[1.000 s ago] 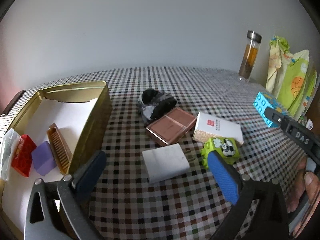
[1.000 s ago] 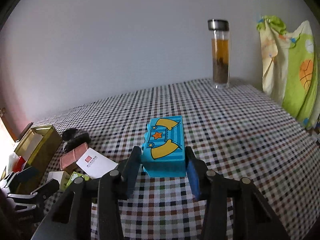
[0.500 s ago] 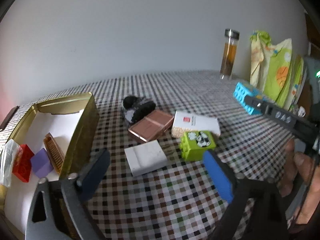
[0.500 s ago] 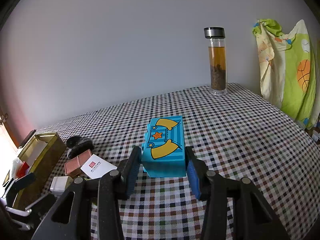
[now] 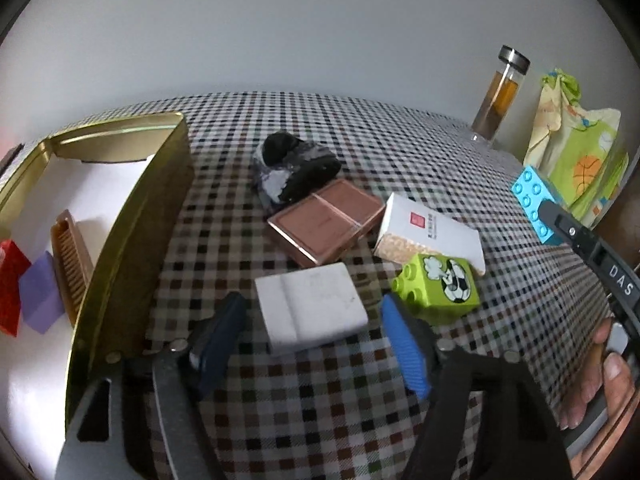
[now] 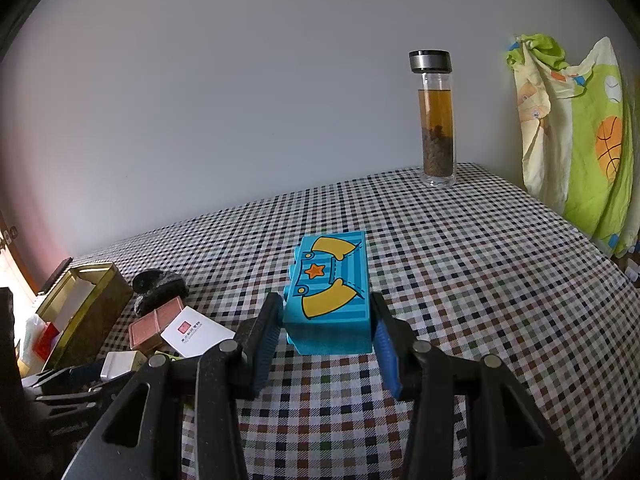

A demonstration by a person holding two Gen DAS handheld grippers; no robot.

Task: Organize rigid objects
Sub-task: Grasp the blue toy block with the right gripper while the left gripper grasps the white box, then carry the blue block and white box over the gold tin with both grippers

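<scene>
My left gripper (image 5: pixel 316 340) is open, its jaws on either side of a white block (image 5: pixel 310 310) on the checked tablecloth. Beyond it lie a green toy brick (image 5: pixel 438 290), a white box (image 5: pixel 430 232), a brown case (image 5: pixel 326 220) and a black-and-grey lump (image 5: pixel 294 168). My right gripper (image 6: pixel 326 330) is shut on a blue toy brick (image 6: pixel 328 292), held above the table; it also shows at the right of the left wrist view (image 5: pixel 534 204). A gold tin (image 5: pixel 132 216) at the left holds a red block (image 5: pixel 10 282), a purple block (image 5: pixel 40 294) and a brown comb (image 5: pixel 72 258).
A glass bottle of brown liquid (image 6: pixel 436 120) stands at the far right of the table by the wall. A green and yellow cloth (image 6: pixel 576 132) hangs at the table's right edge. The gold tin's wall (image 6: pixel 96 312) stands close to the left of the loose objects.
My left gripper has moved forward and down to the white block, which now sits between its jaws. My right gripper still holds the blue brick, a little further right and back.
</scene>
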